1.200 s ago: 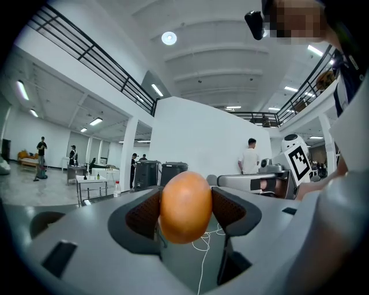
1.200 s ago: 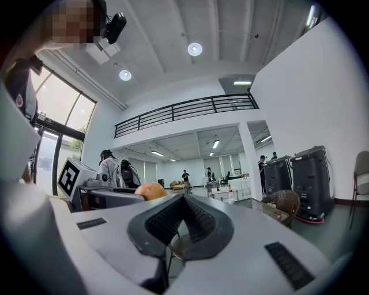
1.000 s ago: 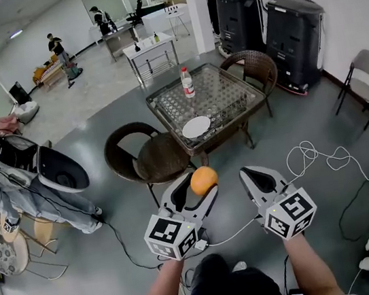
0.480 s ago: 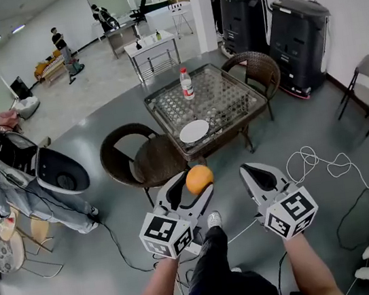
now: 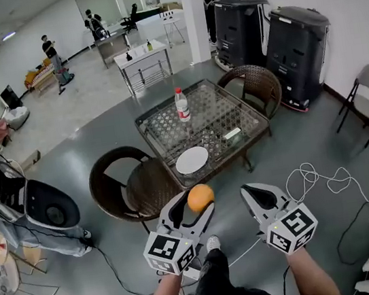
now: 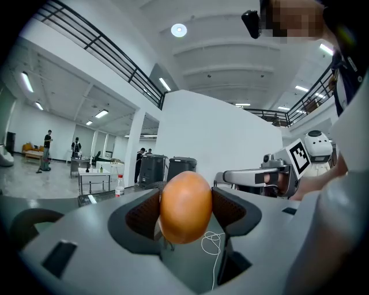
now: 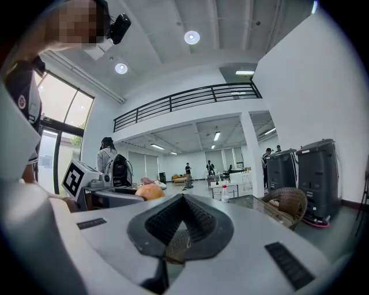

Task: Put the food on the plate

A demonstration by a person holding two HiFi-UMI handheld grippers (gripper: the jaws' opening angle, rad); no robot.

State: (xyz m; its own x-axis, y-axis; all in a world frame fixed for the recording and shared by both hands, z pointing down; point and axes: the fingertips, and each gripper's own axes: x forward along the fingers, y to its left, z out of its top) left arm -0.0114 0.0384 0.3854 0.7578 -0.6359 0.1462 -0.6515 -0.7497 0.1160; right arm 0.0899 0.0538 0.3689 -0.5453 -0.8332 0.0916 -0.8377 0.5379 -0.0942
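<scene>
We find the task at its carrying step, with delivery not yet made. The left gripper (image 5: 194, 209) has its jaws closed on an orange (image 5: 200, 196), one textured pad pressed against each side of the fruit, as the left gripper view confirms. The right gripper (image 5: 256, 196) has its jaws brought together with nothing between them. Both are held well short of the glass-topped wicker table (image 5: 234, 112), on its near side and above the floor. The white plate (image 5: 192, 160) lies on the near-left corner of the table and holds nothing. A capped bottle (image 5: 181, 104) with a red label stands upright toward the far-left part of the table, and we cannot judge how full it is. A small white item (image 5: 232, 133), too small to identify, lies toward the table's near-right part. A wicker chair (image 5: 131, 182) stands just beside the table's near-left corner, close to the plate. In our judgement, the next move calls for bringing the left gripper forward over the table, clear of that chair. The orange should be lowered onto the middle of the plate before the jaws part, since a round fruit may roll off a shallow rim if released high.
</scene>
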